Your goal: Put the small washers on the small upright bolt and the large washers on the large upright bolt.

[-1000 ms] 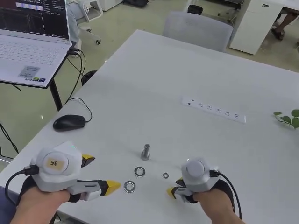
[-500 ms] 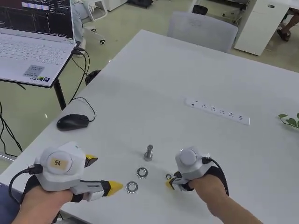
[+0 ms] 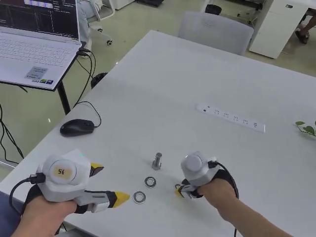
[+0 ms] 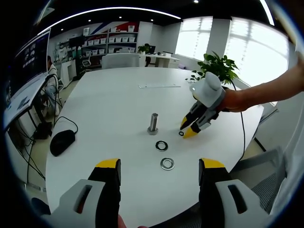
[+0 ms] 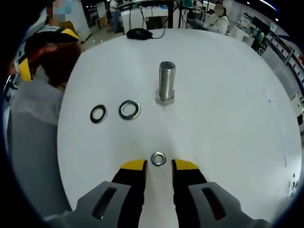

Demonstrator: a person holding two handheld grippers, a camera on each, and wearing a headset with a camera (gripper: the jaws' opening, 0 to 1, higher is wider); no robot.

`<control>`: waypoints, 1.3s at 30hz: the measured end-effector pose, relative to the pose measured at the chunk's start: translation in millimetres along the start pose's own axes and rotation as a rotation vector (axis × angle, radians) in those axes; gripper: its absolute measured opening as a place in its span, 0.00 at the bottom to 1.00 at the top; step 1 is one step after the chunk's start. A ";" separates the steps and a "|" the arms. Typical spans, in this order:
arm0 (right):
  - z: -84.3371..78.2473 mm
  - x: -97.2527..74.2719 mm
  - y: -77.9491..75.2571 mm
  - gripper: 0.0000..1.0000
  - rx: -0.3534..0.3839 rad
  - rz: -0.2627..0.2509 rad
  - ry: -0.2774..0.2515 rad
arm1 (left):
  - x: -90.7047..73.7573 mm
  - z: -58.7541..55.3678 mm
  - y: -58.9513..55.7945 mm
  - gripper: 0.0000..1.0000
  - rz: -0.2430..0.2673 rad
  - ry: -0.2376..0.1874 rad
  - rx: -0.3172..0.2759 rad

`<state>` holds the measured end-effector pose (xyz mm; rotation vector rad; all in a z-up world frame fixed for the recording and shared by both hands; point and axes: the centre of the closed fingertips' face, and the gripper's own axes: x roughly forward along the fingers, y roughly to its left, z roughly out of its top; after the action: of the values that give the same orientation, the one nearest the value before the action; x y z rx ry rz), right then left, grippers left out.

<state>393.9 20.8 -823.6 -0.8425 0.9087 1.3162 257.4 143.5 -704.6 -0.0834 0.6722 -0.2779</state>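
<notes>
One upright threaded bolt (image 3: 157, 161) (image 4: 153, 122) (image 5: 166, 80) stands on the white table (image 3: 197, 89). Two larger washers (image 3: 150, 181) (image 3: 139, 198) lie flat in front of it, also seen from the grippers (image 4: 161, 145) (image 4: 167, 164) (image 5: 129, 109) (image 5: 98, 114). A small washer (image 5: 158, 158) (image 4: 181, 134) lies flat right at the tips of my right gripper (image 5: 159, 165) (image 3: 178, 190) (image 4: 190, 129), whose jaws stand slightly apart on either side of it. My left gripper (image 3: 109, 183) (image 4: 160, 164) is wide open near the front edge, just short of the nearest large washer.
A black mouse (image 3: 77, 127) with its cable lies at the table's left edge. A white power strip (image 3: 231, 118) lies farther back. A laptop (image 3: 34, 49) sits on a stand to the left, and a grey chair (image 3: 215, 30) stands at the far side.
My right gripper has moved left and forward until its tips reach the small washer, now hidden under it in the head view. The left gripper has stayed put.
</notes>
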 end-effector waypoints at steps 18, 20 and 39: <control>1.3 2.2 -0.4 0.14 -0.009 -0.031 0.031 | 2.7 0.8 -2.0 0.65 -0.004 0.006 0.005; 0.6 1.9 -1.4 0.14 0.007 -0.035 0.019 | 1.7 0.7 -1.5 0.65 -0.003 0.004 0.004; -35.5 -24.2 4.2 0.13 0.172 -0.051 -0.019 | 0.5 -0.5 0.8 0.64 -0.002 -0.003 -0.010</control>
<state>386.4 -21.2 -816.5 -0.7138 0.9640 1.1823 257.7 144.1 -705.4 -0.0935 0.6708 -0.2762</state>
